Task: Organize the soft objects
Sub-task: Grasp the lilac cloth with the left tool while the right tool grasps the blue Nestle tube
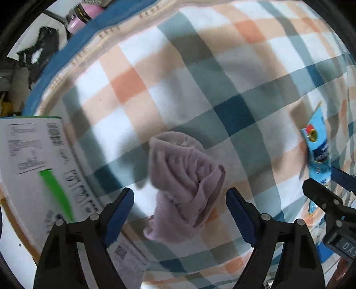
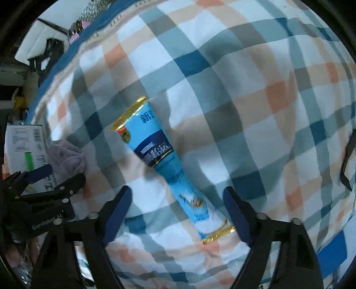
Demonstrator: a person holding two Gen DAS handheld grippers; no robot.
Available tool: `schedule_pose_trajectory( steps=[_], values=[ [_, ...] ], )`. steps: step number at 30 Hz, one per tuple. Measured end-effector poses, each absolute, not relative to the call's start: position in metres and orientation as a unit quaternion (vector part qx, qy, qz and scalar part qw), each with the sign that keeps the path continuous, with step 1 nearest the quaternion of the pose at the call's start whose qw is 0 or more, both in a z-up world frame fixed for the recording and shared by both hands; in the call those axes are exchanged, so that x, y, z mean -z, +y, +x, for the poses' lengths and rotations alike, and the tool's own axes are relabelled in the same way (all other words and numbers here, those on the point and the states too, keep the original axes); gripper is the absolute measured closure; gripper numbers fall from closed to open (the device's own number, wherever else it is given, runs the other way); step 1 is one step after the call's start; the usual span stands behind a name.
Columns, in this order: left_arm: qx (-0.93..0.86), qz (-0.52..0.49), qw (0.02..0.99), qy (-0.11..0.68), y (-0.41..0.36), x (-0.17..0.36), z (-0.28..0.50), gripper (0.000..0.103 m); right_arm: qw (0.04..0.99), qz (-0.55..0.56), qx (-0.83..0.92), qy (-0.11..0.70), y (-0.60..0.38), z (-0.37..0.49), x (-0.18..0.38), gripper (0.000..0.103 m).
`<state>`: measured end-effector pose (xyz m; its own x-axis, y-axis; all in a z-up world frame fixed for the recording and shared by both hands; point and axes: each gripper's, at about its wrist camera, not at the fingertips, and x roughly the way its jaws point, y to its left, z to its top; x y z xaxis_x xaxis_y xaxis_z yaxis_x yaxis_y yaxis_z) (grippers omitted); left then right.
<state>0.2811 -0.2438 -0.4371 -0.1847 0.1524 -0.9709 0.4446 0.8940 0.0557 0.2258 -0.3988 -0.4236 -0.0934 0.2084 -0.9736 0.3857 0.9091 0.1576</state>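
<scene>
Your left claw (image 1: 180, 197) hangs wide open over the checked bedspread (image 1: 200, 77), its blue pads either side of a crumpled mauve cloth (image 1: 182, 184) without touching it; the cloth lies near the bed's left edge, just beside a white printed box (image 1: 33, 160). Your right claw (image 2: 176, 197) is spread open too, holding nothing, with a light-blue, gold-edged cone wrapper (image 2: 160, 160) lying slantwise on the bedspread between its fingers. Beyond the bed's far left corner stands a pink bottle (image 1: 83, 16).
</scene>
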Motion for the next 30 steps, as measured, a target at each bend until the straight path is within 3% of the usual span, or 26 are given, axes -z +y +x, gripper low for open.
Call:
schedule_pose_trajectory(
  steps=[2, 5, 12, 15, 25, 30],
  values=[
    [0.116, 0.193, 0.602, 0.767, -0.242, 0.446, 0.281, 0.027, 0.634, 0.196, 0.066, 0.745, -0.396, 0.228, 0.434, 0.028],
    [0.117, 0.177, 0.602, 0.77, -0.24, 0.453, 0.28, 0.029, 0.628, 0.187, 0.063, 0.753, -0.392, 0.229, 0.44, 0.033],
    [0.122, 0.152, 0.615, 0.764, -0.233, 0.445, 0.28, 0.054, 0.617, 0.163, 0.072, 0.766, -0.38, 0.226, 0.452, 0.034],
    [0.122, 0.152, 0.619, 0.761, -0.234, 0.441, 0.278, 0.061, 0.615, 0.142, 0.08, 0.771, -0.37, 0.226, 0.454, 0.04],
    [0.119, 0.144, 0.634, 0.751, -0.228, 0.425, 0.262, 0.07, 0.616, 0.134, 0.083, 0.772, -0.36, 0.231, 0.44, 0.077],
    [0.128, 0.13, 0.645, 0.742, -0.217, 0.4, 0.242, 0.07, 0.623, 0.144, 0.078, 0.765, -0.353, 0.223, 0.424, 0.083]
  ],
)
